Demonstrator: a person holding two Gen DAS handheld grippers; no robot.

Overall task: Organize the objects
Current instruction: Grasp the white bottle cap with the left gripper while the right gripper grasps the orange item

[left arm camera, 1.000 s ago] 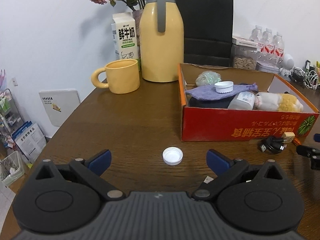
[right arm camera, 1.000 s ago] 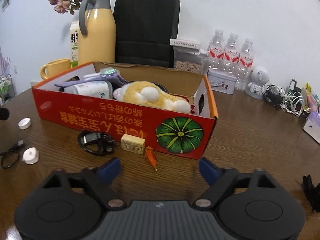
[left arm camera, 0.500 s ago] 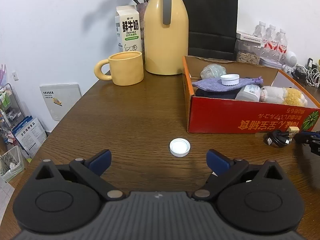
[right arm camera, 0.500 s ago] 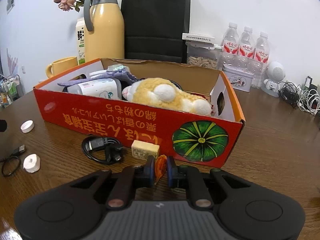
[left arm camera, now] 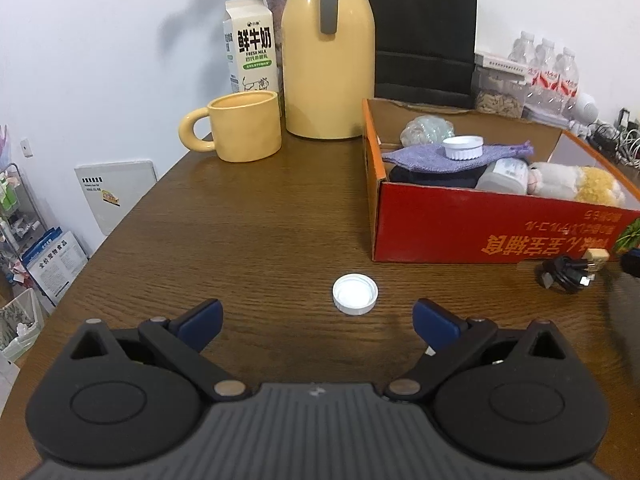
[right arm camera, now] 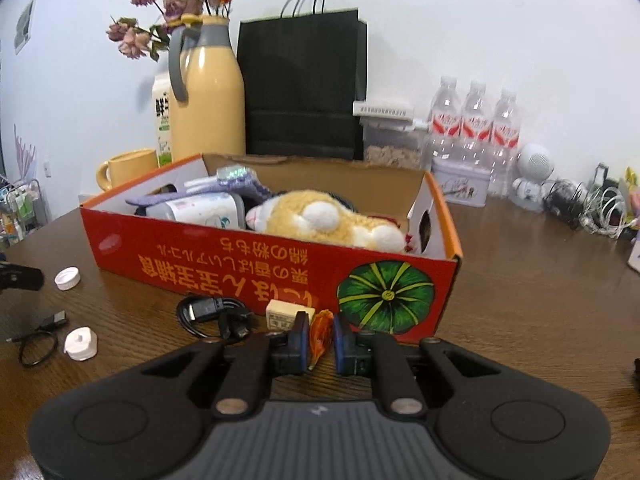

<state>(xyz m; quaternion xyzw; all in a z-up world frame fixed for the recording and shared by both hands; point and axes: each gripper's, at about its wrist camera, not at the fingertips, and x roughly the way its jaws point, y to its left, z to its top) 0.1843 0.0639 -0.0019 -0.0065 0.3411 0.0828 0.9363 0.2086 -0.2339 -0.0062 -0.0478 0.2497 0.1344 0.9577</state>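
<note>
My right gripper is shut on a small orange wrapped piece and holds it in front of the red cardboard box. The box holds a plush toy, a purple cloth and a white jar. My left gripper is open and empty, just behind a white bottle cap on the brown table. A coiled black cable and a small cream block lie by the box front.
A yellow mug, a milk carton and a yellow flask stand at the back left. A black bag and water bottles are behind the box. A white roll and a thin cable lie left.
My right gripper went from open to shut on the orange piece and has lifted it slightly. My left gripper shifted a little; the white cap lies as before.
</note>
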